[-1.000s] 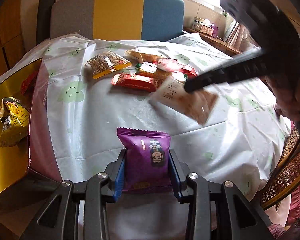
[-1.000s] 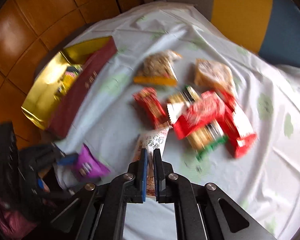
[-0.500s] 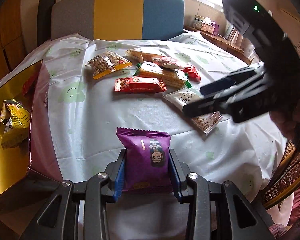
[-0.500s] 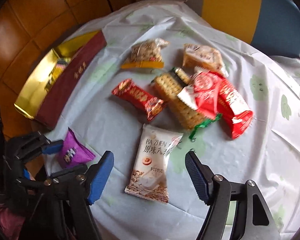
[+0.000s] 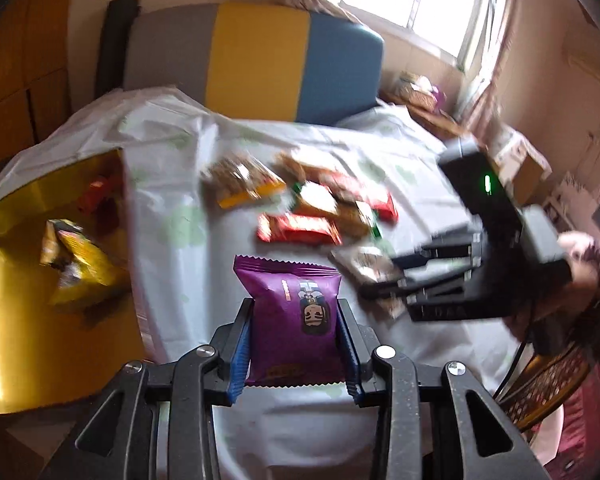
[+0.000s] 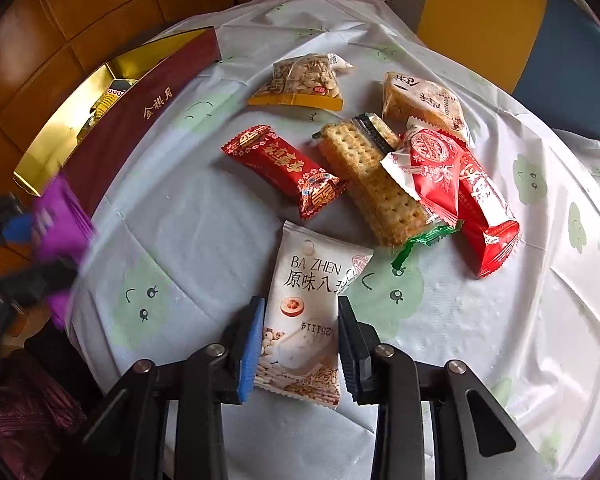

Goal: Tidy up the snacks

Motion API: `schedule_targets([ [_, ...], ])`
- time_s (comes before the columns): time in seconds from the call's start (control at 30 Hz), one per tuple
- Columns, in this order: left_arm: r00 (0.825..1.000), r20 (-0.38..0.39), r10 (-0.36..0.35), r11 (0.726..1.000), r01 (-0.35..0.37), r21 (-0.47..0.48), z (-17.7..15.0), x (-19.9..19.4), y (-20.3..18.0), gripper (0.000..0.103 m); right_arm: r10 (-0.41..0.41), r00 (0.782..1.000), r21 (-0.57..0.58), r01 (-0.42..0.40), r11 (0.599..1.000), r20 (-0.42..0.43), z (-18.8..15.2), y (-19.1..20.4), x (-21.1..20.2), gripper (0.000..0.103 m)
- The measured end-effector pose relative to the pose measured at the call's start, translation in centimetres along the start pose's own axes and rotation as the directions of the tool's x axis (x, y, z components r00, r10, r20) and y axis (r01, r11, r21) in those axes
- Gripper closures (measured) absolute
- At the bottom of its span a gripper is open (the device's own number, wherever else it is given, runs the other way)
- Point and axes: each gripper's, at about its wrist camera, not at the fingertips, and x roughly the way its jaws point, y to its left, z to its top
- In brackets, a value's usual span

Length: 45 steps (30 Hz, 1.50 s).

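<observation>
Purple packet [image 5: 294, 316] sits clamped in the left hand-held gripper [image 5: 294, 354]; the right hand-held gripper [image 6: 298, 350], jaws just closing, squeezes the white packet [image 6: 308, 312] on the desk [image 6: 480, 320].

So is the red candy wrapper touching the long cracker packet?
Apart. The right wrist view shows bare tablecloth between the red candy wrapper and the long cracker packet.

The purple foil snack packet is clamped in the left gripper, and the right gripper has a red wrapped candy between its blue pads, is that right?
Not quite. The purple foil snack packet is indeed clamped in the left gripper, but the right wrist view shows the right gripper, whose jaws have just been closing, around a white snack pouch with printed lettering, not a red candy. The red wrapped candy lies untouched on the tablecloth.
</observation>
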Motion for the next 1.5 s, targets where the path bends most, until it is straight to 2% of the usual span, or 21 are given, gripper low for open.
schedule_targets([
  [0.1, 0.997, 0.045, 0.064, 0.995, -0.060, -0.079, 1.4, -2.2, 2.8, 0.064, -0.001, 1.000, -0.001, 0.001, 1.000, -0.001, 0.1, 0.0, 0.1, 0.068],
  [0.17, 0.992, 0.046, 0.122, 0.982, -0.113, -0.152, 1.9, -3.2, 5.0, 0.064, -0.003, 1.000, -0.004, 0.003, 1.000, -0.002, 0.3, 0.1, 0.3, 0.068],
  [0.23, 0.984, 0.030, 0.177, 0.953, -0.164, -0.253, 2.1, -4.0, 7.9, 0.064, -0.007, 1.000, -0.009, 0.007, 1.000, -0.002, 0.4, 0.2, 0.3, 0.068],
  [0.33, 0.966, -0.005, 0.259, 0.903, -0.244, -0.352, 1.6, -4.4, 11.6, 0.064, -0.018, 1.000, -0.024, 0.018, 1.000, 0.000, 0.3, 0.4, 0.4, 0.068],
  [0.4, 0.959, -0.035, 0.283, 0.875, -0.272, -0.400, 1.1, -4.2, 13.7, 0.064, -0.018, 1.000, -0.025, 0.018, 1.000, 0.001, 0.3, 0.4, 0.4, 0.068],
  [0.47, 0.954, -0.054, 0.294, 0.861, -0.289, -0.418, 0.5, -3.7, 14.7, 0.064, -0.017, 1.000, -0.024, 0.017, 1.000, 0.001, 0.3, 0.4, 0.4, 0.068],
  [0.6, 0.957, -0.097, 0.273, 0.851, -0.287, -0.440, -0.4, -2.0, 15.7, 0.062, -0.017, 1.000, -0.022, 0.017, 1.000, 0.003, 0.2, 0.4, 0.3, 0.068],
  [0.8, 0.960, -0.143, 0.240, 0.864, -0.278, -0.419, -1.4, -0.1, 15.4, 0.059, -0.016, 1.000, -0.019, 0.016, 1.000, 0.004, 0.2, 0.4, 0.3, 0.068],
  [1.13, 0.964, -0.133, 0.231, 0.881, -0.266, -0.393, -1.6, 0.0, 14.5, 0.059, -0.026, 1.000, -0.031, 0.026, 0.999, 0.008, 0.2, 0.5, 0.2, 0.068],
  [1.37, 0.941, -0.090, 0.327, 0.877, -0.337, -0.342, -0.8, -1.8, 13.2, 0.059, -0.040, 0.999, -0.028, 0.040, 0.999, 0.019, -0.1, 0.7, 0.2, 0.068],
  [1.5, 0.931, -0.072, 0.359, 0.870, -0.362, -0.334, -0.8, -2.9, 13.1, 0.059, -0.042, 0.999, -0.015, 0.043, 0.999, 0.023, -0.2, 0.7, 0.2, 0.068],
])
